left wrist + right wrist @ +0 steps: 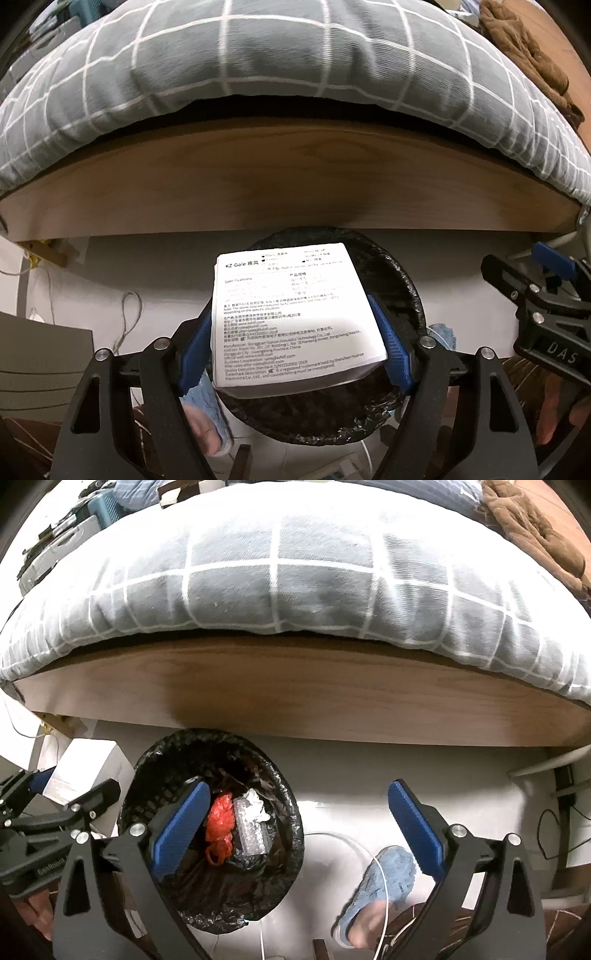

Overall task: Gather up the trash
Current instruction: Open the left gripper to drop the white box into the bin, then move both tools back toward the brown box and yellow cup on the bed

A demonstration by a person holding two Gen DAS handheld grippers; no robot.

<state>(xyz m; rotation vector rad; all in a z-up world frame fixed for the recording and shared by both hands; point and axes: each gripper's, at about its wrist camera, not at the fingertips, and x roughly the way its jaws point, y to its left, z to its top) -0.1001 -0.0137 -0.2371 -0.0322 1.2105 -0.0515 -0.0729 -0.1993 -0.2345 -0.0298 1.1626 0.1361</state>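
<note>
White printed box (pixel 291 317) hangs tilted over the black-lined trash bin (pixel 280 805); inside the bin lie a red bag (pixel 219 821) and clear crumpled plastic (pixel 253 825).

Both grippers share one build: matte black linkage arms with slotted cut-outs, silver round screw heads at the pivots, and blue ribbed pads lining the inner faces of the fingers. On the left gripper (pixel 295 347) the pads (pixel 393 347) show a fine grid texture. The right gripper (pixel 299 830) has long, flat blue pads (pixel 415 830); seen from the left wrist, its black body bears white letters "DAS". Below the jaws, the person wears a light blue fuzzy slipper (pixel 384 882).
</note>
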